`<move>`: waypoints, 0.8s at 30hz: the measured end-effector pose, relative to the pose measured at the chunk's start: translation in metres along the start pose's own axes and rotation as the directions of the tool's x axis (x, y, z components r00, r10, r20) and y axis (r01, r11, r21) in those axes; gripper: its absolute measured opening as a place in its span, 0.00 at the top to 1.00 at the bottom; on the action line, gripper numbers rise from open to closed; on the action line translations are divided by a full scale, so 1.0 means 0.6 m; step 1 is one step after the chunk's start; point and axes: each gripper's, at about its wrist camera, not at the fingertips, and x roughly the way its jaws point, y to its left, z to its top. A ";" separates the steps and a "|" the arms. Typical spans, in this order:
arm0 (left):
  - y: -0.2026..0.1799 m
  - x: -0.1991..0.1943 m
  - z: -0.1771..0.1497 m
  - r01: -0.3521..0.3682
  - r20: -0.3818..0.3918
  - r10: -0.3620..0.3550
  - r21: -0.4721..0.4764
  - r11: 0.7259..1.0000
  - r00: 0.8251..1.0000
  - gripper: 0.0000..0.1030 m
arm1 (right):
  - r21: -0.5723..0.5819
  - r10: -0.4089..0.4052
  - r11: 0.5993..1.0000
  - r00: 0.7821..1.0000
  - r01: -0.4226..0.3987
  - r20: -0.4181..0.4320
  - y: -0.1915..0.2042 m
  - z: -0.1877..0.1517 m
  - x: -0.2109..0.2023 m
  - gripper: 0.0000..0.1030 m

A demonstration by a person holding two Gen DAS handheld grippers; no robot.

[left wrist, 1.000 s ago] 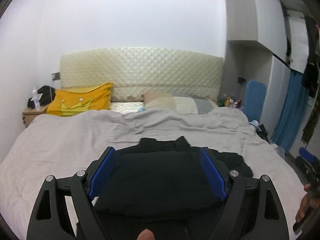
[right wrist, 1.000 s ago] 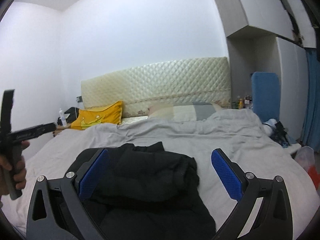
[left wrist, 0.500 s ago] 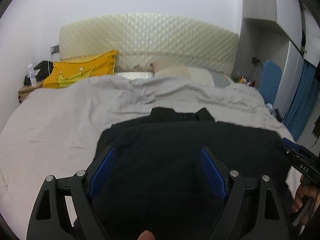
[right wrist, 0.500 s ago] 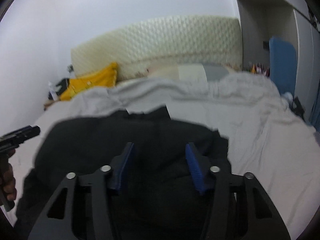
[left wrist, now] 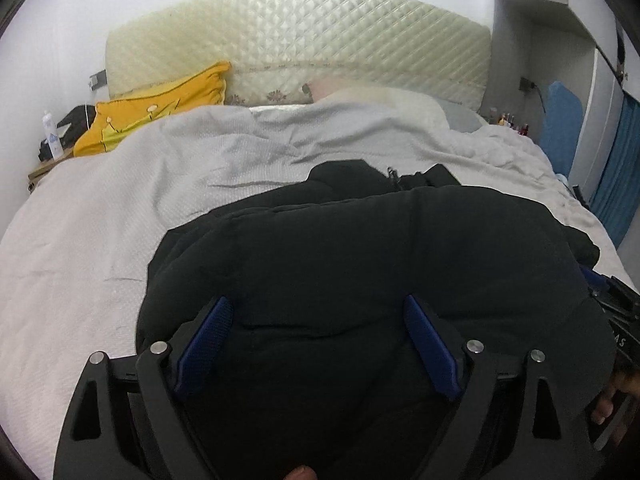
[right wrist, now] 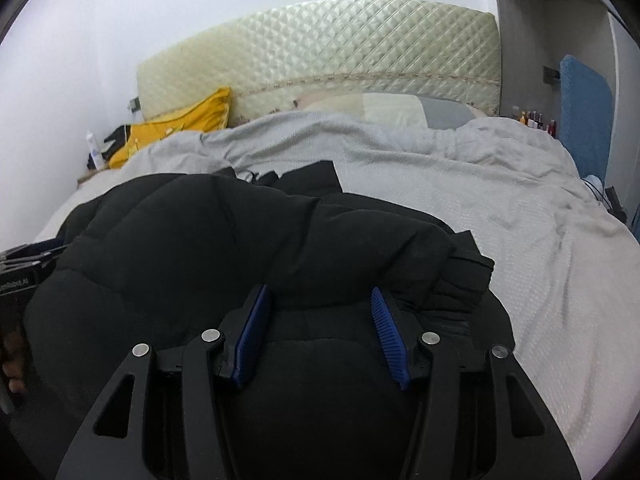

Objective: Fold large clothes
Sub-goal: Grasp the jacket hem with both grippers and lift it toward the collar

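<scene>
A black puffy jacket (left wrist: 360, 264) lies on the grey bedspread (left wrist: 100, 240), its collar (left wrist: 384, 178) toward the headboard, with a thick layer doubled over on top. My left gripper (left wrist: 316, 320) sits low over the jacket's near left part. Its jaws are wide and opening, with padding bulging between the blue pads (left wrist: 204, 340). My right gripper (right wrist: 320, 312) is half closed, its pads (right wrist: 386, 332) pinching a fold of the jacket (right wrist: 200, 248) near its right edge. Each view shows the other gripper at its border.
A yellow pillow (left wrist: 156, 116) and pale pillows (right wrist: 400, 108) lie against the quilted headboard (left wrist: 300, 44). A nightstand with a bottle (left wrist: 50, 134) stands at the left. Small bottles (right wrist: 536, 120) and a blue panel (right wrist: 584, 112) are at the right. Bare bedspread (right wrist: 500, 216) lies right of the jacket.
Both grippers came down and forward, and the jacket now spreads wider beneath them. The right gripper went from wide open to closed on a fold. The left jaws stayed wide.
</scene>
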 end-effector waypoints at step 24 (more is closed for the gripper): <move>0.034 -0.185 -0.035 -0.170 0.114 0.164 0.048 0.984 0.980 0.08 | -0.018 -0.019 1.000 0.999 0.020 0.041 -0.040 -0.001 -0.166 0.38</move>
